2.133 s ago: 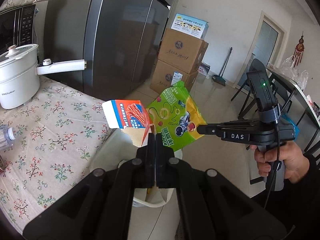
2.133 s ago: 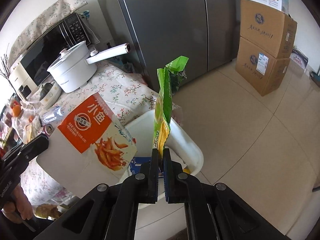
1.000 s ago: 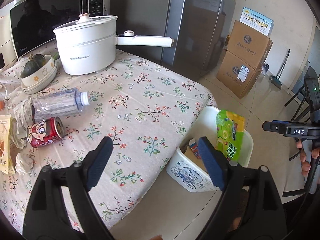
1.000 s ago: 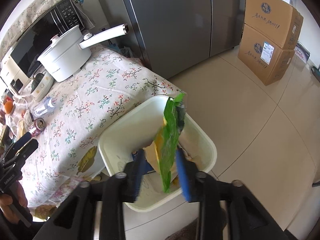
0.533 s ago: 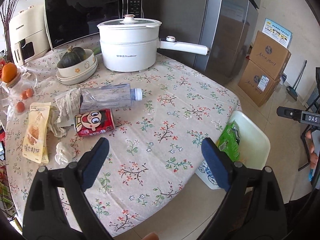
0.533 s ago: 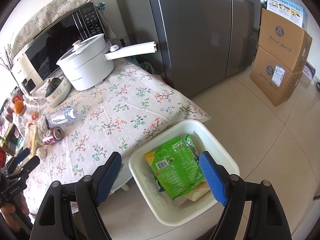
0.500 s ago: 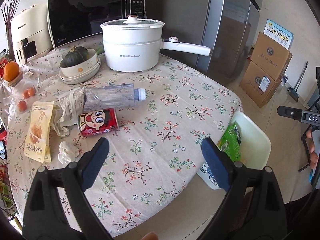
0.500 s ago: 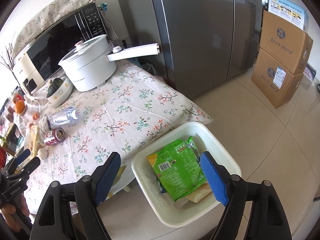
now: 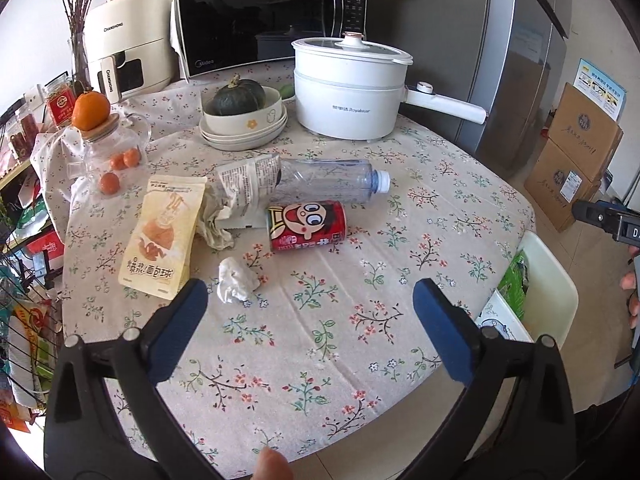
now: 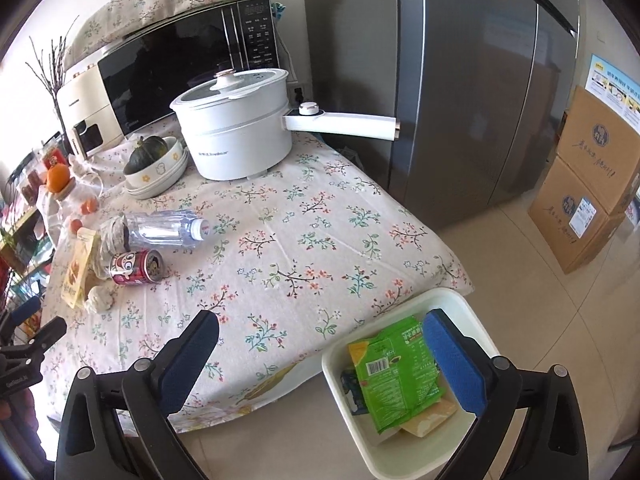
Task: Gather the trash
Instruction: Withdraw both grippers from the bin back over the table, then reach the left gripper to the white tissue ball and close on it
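Note:
Trash lies on the floral table: a red can (image 9: pixel 307 225), a clear plastic bottle (image 9: pixel 324 181), a crumpled tissue (image 9: pixel 236 281), a yellow snack bag (image 9: pixel 162 236) and a torn white wrapper (image 9: pixel 248 184). My left gripper (image 9: pixel 310 322) is open and empty above the table's near edge, short of the tissue. A white bin (image 10: pixel 476 320) stands on the floor by the table corner and holds a green bag (image 10: pixel 396 372). My right gripper (image 10: pixel 320 356) is open and empty above the bin and table corner. The can (image 10: pixel 136 267) and bottle (image 10: pixel 164 230) also show in the right wrist view.
A white electric pot (image 9: pixel 350 88) with a long handle, a bowl with a squash (image 9: pixel 240 106), a glass jar with oranges (image 9: pixel 104 144), a microwave (image 9: pixel 268 16) and an air fryer (image 9: pixel 124 56) stand at the back. A fridge (image 10: pixel 480 80) and cardboard boxes (image 10: pixel 592 184) are to the right.
Both grippers let go of their packets into the bin and opened. The left gripper swung back over the table toward the trash pile. The right gripper pulled back from the bin.

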A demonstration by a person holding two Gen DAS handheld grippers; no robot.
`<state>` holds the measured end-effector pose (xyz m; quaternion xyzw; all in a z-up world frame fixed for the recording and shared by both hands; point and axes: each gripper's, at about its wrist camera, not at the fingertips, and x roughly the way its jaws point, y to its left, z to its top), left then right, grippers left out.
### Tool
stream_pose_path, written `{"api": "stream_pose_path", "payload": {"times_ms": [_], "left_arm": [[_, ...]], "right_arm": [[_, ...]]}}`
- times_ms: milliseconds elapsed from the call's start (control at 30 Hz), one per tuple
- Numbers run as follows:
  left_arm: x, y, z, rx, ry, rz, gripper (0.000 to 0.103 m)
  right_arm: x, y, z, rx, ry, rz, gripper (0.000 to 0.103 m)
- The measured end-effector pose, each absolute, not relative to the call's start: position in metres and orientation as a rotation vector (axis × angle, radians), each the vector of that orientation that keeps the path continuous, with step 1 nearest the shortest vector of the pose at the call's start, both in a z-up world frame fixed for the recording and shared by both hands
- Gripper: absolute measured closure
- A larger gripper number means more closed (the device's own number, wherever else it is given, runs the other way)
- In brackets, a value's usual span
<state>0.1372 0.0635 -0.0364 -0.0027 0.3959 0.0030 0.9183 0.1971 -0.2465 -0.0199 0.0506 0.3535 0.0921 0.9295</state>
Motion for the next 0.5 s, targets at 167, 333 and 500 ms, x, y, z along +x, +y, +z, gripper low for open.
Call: {"api": "stream_pose_path", "payload": {"times_ms": [167,333,500], "left_arm": [[0.133,0.083,-0.037,0.003,0.809,0.059,0.001],[0.132,0.11,-0.038,-0.043,0.819,0.097,0.001],[0.135,0.137,-0.034,-0.053,0.825,0.145,0.001]], "right_arm": [[0.205,-0.228,-0.016,0.149,0.716,0.232,0.0],[0.21,-0.203,-0.011,0.139,0.692,0.29,0.0],[0.217,-0.176,-0.012,0.108,0.679,0.328,0.0]]}}
